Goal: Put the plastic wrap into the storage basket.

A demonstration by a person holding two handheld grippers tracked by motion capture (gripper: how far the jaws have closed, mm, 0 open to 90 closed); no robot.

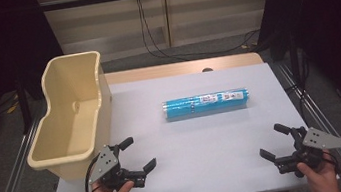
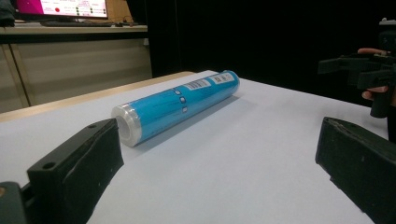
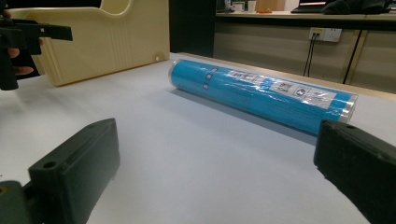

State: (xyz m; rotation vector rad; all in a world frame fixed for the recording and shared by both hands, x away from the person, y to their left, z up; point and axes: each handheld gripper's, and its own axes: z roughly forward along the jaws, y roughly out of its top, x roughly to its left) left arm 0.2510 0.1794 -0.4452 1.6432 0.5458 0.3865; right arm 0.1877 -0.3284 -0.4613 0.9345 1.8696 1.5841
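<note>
Centrally, a little above the middle of the high view, the blue tube [image 1: 206,104] lies on its side on the pale grey table [image 1: 209,171], its length running left to right. It is wrapped in clear film and carries white labels with small dark print and what look like barcodes toward its right half; the writing is too small to read. In the right gripper view the same tube [image 3: 261,93] crosses the frame from upper centre to the right, with small square marks on its blue skin and white stickers further along. In the left gripper view its [image 2: 177,105] pale end cap faces the camera.

Left of it, at the table's left edge, stands a cream plastic bin [image 1: 72,115], open at the top.

At lower left of the high view the left gripper [image 1: 139,156] is held in a hand, jaws spread wide with nothing between them. At lower right the right gripper [image 1: 273,141] is likewise spread and grasps nothing. Both sit well apart from the tube.
</note>
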